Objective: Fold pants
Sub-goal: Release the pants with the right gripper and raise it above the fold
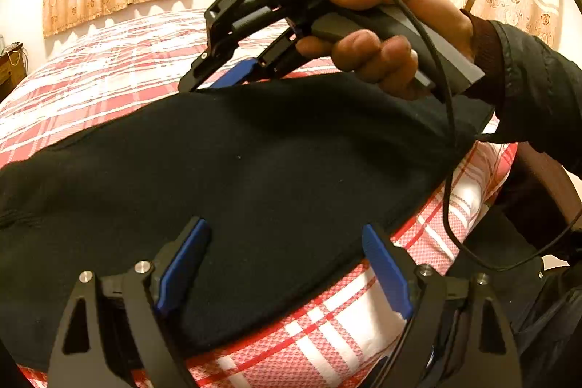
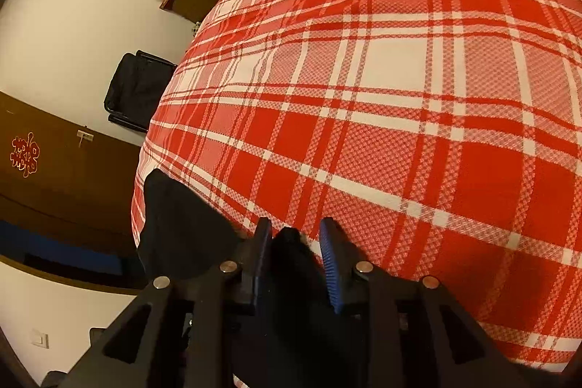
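Left wrist view: black pants (image 1: 254, 170) lie flat on plaid bedspread (image 1: 345, 333); left gripper (image 1: 285, 264) spread wide over their near edge, gripping nothing. Right gripper (image 2: 296, 260) partly apart, a fabric fold loose between its pads.

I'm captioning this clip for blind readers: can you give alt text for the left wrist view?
Black pants lie spread across a red-and-white checked bedspread. The left gripper hovers open over their near edge, while a hand holds the right gripper at their far edge.
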`<state>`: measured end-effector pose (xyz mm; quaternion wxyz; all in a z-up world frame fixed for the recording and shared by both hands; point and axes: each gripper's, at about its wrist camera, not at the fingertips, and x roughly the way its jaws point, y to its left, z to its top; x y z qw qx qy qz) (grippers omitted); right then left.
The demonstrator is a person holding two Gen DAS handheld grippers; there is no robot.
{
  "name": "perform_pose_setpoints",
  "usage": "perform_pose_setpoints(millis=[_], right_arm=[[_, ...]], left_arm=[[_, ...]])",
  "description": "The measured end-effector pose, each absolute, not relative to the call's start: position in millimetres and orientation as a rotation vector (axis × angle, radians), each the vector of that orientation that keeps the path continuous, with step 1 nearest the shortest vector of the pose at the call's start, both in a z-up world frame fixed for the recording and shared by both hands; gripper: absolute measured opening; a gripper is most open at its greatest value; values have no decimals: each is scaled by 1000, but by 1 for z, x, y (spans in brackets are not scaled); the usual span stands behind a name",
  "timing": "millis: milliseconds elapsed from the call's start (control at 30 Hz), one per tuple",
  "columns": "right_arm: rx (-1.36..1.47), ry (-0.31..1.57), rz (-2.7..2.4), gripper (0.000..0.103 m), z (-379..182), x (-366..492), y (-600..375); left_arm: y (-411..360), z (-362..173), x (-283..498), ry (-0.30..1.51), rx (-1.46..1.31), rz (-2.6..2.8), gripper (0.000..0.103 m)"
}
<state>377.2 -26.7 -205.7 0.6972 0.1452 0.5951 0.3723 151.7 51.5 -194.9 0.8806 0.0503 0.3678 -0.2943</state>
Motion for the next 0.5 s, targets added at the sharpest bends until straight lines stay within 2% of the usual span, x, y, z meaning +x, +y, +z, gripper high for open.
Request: perform_pose_setpoints(millis=[33, 67, 100, 400, 500], right_arm=[[352, 1346, 846, 29, -208, 378, -27], [378, 1360, 848, 22, -209, 379, -30], [402, 1372, 847, 6, -212, 379, -31], [413, 1150, 899, 2, -157, 357, -40], [329, 1177, 825, 2, -171, 364, -33]], left_arm=[[51, -196, 145, 765, 107, -615, 88], [51, -197, 142, 764, 107, -615, 88], [50, -198, 142, 764, 106, -614, 88], [54, -194, 140, 774, 64, -631, 89], [51, -196, 140, 772, 80, -626, 91]])
